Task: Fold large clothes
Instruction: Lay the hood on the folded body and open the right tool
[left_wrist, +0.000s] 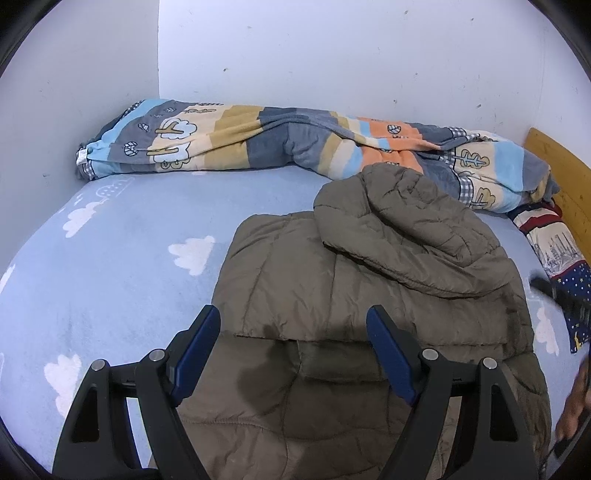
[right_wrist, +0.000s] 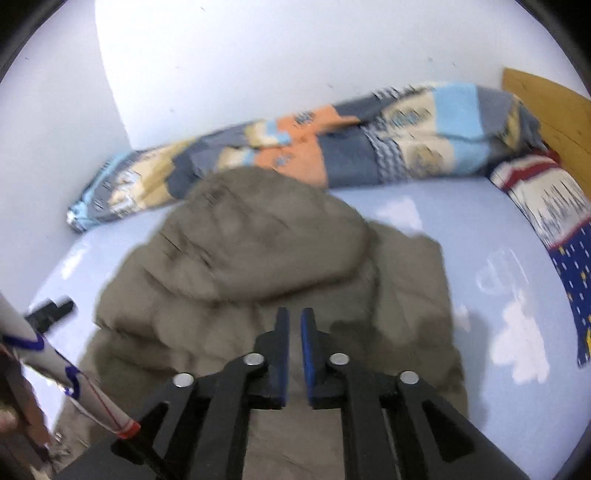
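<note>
A padded olive-brown hooded jacket (left_wrist: 369, 277) lies on the bed, its hood turned down over the body. My left gripper (left_wrist: 293, 314) hangs just above the jacket's near part, jaws wide open with only fabric below them. In the right wrist view the picture is motion-blurred. There the jacket (right_wrist: 258, 258) fills the middle, and my right gripper (right_wrist: 295, 314) hovers over its near edge. A narrow gap shows between its blue pads (right_wrist: 282, 354) and nothing is held. A dark blurred shape (left_wrist: 543, 284) at the left view's right edge is the other gripper.
The light blue sheet with white clouds (left_wrist: 129, 258) covers the bed. A striped patterned blanket (left_wrist: 258, 136) lies bunched along the white wall. A navy and red pillow (right_wrist: 546, 206) rests against the wooden headboard (right_wrist: 554, 110). A white sleeve (right_wrist: 55, 362) shows at the left.
</note>
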